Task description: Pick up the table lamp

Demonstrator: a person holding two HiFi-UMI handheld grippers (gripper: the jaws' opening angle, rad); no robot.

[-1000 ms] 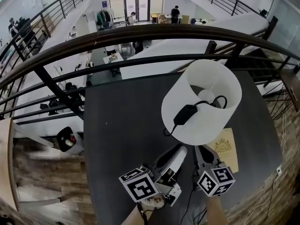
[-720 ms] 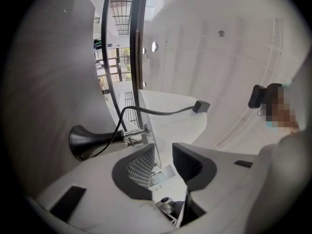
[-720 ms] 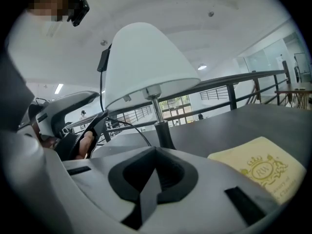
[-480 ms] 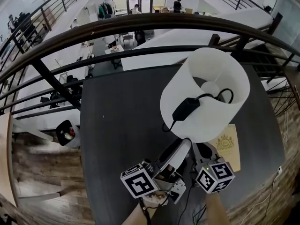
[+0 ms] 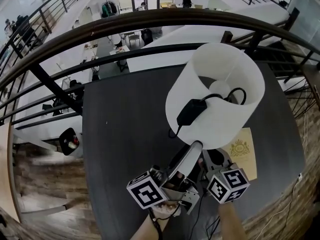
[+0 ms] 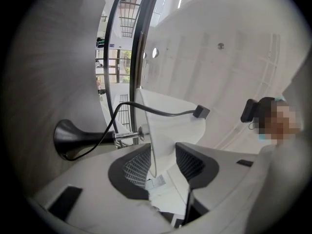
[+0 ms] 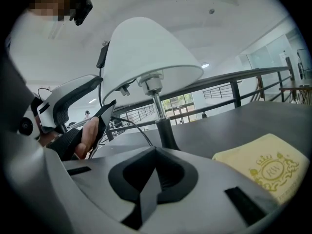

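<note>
Both grippers sit by lamp (image 5: 215,96), upright on table (image 5: 130,114). Pre-grasp: left gripper (image 6: 163,152) jaws just opened wide, shade rim (image 6: 151,140) between, unpinched. Shut, empty right gripper (image 7: 155,155) faces stem (image 7: 158,108). Likely next: left closes, lifts.

One table lamp (image 7: 146,52) has one white shade (image 5: 220,126), one black base (image 6: 73,136) and one black cord (image 5: 235,91) with one black inline box (image 5: 189,112). There is one tabletop (image 5: 125,134) and one yellow cloth (image 5: 242,151) with a single crest. Two grippers show, the left gripper (image 6: 163,162) and the right gripper (image 7: 155,172). There are two marker cubes, the left marker cube (image 5: 147,194) and the right marker cube (image 5: 228,184).
</note>
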